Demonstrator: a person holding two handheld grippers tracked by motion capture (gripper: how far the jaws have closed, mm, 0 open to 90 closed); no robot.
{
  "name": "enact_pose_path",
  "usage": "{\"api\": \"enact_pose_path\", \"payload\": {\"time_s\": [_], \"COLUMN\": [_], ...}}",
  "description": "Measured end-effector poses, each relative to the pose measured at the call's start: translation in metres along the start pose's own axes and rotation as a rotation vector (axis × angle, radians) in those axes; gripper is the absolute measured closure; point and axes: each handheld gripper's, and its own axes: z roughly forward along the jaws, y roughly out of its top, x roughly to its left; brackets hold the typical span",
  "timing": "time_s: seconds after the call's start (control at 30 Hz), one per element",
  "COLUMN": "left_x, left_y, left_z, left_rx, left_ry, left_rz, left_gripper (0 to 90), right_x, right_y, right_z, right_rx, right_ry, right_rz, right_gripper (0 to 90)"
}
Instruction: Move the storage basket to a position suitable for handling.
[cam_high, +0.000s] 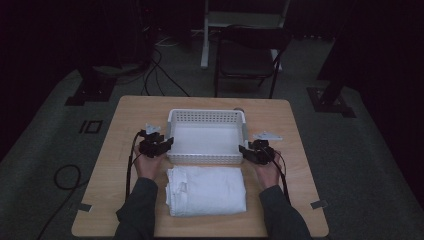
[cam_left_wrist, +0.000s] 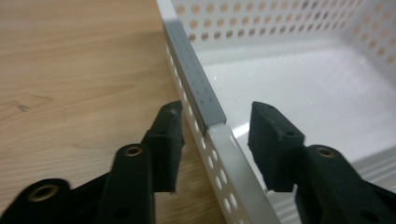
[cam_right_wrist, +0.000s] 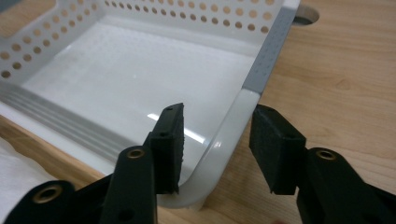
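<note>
A white perforated basket (cam_high: 206, 114) stands empty in the middle of the wooden table, with a folded white cloth (cam_high: 206, 191) lying just in front of it. My left gripper (cam_high: 167, 145) is at the basket's left wall. In the left gripper view that gripper (cam_left_wrist: 215, 140) straddles the rim (cam_left_wrist: 196, 79), one jaw outside and one inside, with a gap on both sides, so it is open. My right gripper (cam_high: 245, 150) is at the near right corner. Its jaws (cam_right_wrist: 217, 144) straddle the curved rim (cam_right_wrist: 273, 51) there, and the inner pad stands clear of the rim.
The wooden table (cam_high: 130, 120) has bare strips left and right of the basket. A round hole (cam_right_wrist: 306, 14) shows in the tabletop beyond the basket's far right corner. A dark chair (cam_high: 250, 55) and floor cables (cam_high: 160, 75) lie beyond the table.
</note>
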Motion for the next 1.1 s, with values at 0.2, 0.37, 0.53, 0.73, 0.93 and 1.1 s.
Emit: {"api": "enact_pose_path", "payload": {"time_s": [0.2, 0.37, 0.53, 0.73, 0.93, 1.1], "left_x": [0.005, 0.0, -0.019, -0.036, -0.046, -0.054], "left_y": [-0.003, -0.018, -0.044, -0.069, -0.086, -0.1], "left_z": [-0.025, -0.053, -0.072, -0.09, -0.103, -0.088], "left_rx": [-0.062, -0.078, -0.045, 0.0, 0.042, 0.118], "left_ry": [0.017, -0.019, -0.092, -0.166, -0.228, -0.209], "left_rz": [-0.025, -0.008, 0.014, 0.032, 0.065, 0.116], "left_gripper": [45.9, 43.8, 43.2, 41.5, 40.9, 42.0], "right_x": [-0.001, 0.004, 0.015, 0.036, 0.054, 0.06], "right_y": [0.007, 0.006, -0.013, -0.039, -0.058, -0.072], "right_z": [-0.021, -0.038, -0.053, -0.061, -0.065, -0.054], "right_rx": [-0.07, -0.073, -0.057, -0.011, 0.033, 0.102], "right_ry": [-0.018, -0.014, 0.022, 0.074, 0.128, 0.142], "right_rz": [0.005, -0.023, -0.054, -0.124, -0.179, -0.204], "right_gripper": [45.5, 39.6, 37.5, 36.1, 34.4, 32.7]}}
